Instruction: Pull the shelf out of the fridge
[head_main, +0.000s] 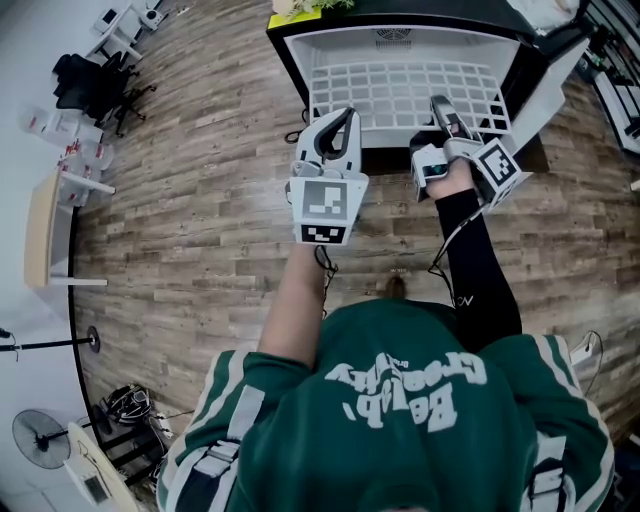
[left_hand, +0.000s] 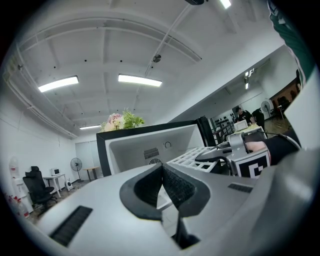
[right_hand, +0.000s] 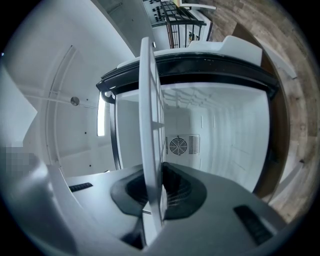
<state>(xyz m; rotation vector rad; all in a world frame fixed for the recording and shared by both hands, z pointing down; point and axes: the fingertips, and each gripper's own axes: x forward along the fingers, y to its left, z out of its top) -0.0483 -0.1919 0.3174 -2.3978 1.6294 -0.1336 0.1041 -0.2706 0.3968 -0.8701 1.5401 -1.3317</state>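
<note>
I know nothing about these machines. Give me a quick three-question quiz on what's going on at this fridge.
1. True or false: the left claw is wide open.
2. What is the right claw clamped on? A) a bottle B) the white wire shelf C) a door handle
3. Fill in: on top of the fridge stands a bunch of ____.

Key: 1 false, its tips meet; 2 B; 3 flowers.
</note>
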